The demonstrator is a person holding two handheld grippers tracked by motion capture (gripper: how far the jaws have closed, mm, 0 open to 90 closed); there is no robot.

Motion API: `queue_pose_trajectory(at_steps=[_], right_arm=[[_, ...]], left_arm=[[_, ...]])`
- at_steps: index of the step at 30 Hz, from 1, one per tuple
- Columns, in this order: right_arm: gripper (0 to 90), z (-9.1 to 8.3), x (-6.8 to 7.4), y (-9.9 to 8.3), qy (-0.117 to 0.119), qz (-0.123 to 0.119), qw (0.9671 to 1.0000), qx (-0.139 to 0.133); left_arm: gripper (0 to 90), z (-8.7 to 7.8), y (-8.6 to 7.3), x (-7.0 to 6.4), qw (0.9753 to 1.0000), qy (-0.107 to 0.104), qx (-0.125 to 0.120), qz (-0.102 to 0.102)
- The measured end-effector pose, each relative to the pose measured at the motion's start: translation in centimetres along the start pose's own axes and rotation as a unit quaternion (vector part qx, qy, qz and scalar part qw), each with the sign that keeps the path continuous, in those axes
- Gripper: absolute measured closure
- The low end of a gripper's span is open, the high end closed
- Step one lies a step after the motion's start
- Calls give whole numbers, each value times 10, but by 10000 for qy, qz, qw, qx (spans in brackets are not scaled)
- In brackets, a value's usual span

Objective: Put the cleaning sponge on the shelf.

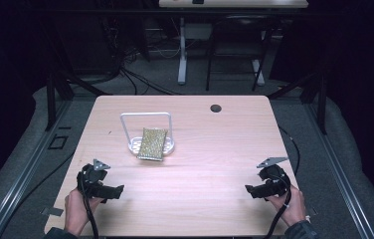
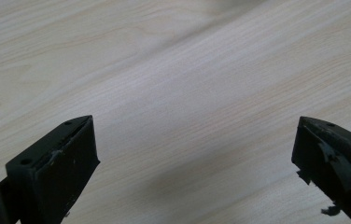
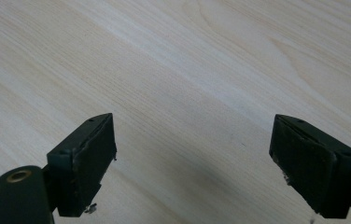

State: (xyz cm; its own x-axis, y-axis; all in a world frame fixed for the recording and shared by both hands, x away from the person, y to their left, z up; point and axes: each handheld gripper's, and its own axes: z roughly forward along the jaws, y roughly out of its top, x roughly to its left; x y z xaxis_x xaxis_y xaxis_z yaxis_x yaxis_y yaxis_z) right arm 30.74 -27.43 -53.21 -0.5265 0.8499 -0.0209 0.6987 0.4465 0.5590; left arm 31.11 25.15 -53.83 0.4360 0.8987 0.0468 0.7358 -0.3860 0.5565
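On the one wooden table (image 1: 215, 149), a single white rack (image 1: 145, 130) is propping one glittery gold sponge (image 1: 152, 144) that is waiting untouched, so the work is likely only beginning, while the left gripper (image 1: 109, 191) and right gripper (image 1: 256, 190) are resting near the front edge, jaws spread, gripping nothing.

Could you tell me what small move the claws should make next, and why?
Probably bring the left claw forward toward the sponge leaning in the white rack. Both claws are open and empty near the table's near edge, and the left one is the closer; the right claw can wait.
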Motion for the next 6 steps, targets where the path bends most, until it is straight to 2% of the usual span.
queue_pose_trajectory(at_steps=[3, 6], right_arm=[[139, 0, 0, 0, 6, -16, 10000, 2], [139, 1, 1, 0, 19, -26, 10000, 11]], left_arm=[[0, 1, 2, 0, 10000, 17, -4, 60], [0, 1, 3, -1, 9998, 122, -21, 137]])
